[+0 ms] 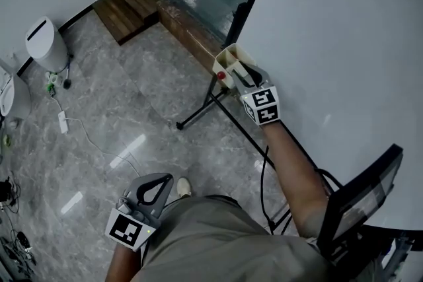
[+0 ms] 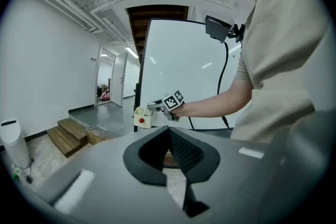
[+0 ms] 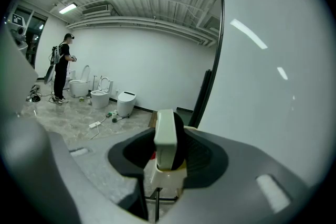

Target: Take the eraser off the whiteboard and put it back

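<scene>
One whiteboard [image 1: 344, 43] stands on grey marbled floor [image 1: 125, 96].

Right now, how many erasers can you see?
1: a cream plastic block eraser between the jaws of the right gripper, at the cream holder. More could be hidden inside it.

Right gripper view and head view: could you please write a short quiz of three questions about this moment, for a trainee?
1. True or false: the left gripper holds the eraser.
2. What stands between the jaws of the right gripper? A: a marker. B: the eraser. C: a cable.
3. Fill in: the cream holder carries a small round knob of ___ colour.
Key: 1 false, its jaws are together with nothing between them; 2 B; 3 red.
</scene>
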Motion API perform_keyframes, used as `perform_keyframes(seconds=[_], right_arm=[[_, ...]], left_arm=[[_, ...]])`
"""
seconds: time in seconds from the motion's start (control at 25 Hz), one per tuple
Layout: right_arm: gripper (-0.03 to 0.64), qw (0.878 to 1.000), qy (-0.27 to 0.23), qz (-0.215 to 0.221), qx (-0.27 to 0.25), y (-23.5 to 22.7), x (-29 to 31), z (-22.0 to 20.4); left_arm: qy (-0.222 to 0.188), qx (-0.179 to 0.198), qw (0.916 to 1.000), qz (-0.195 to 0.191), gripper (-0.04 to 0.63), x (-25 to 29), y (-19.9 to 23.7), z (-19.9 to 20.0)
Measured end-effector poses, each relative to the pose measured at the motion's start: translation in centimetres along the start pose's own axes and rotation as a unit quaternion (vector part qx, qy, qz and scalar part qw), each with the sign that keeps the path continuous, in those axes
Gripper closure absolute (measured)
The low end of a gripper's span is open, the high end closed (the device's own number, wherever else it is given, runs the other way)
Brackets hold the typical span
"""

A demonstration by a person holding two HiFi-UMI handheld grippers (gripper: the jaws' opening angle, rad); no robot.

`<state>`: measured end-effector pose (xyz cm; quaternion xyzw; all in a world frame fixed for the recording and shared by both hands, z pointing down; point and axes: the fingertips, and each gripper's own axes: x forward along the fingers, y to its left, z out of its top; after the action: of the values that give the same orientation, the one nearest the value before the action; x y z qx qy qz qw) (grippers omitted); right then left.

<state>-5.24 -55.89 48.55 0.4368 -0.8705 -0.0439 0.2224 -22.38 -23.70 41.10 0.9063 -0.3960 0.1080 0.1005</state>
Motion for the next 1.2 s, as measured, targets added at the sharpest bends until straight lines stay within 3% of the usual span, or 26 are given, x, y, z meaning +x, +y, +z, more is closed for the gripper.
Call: perform_keyframes(seconds=[0.8,1.2], right_arm=[[0.465,0.993,-0.104,0.044,-0.034,2.3,-13.5,10.0],[0.465,0.984,-0.156,0.065,-0.063,5.1,-20.9,12.5]], left_arm=[[-0.03,0.006,0.9995,-0.002,0.589,1.2,-8.5,2.3],[-0.034,0.011,0.9993,0.011,0.589,1.0,-12.6,1.2]])
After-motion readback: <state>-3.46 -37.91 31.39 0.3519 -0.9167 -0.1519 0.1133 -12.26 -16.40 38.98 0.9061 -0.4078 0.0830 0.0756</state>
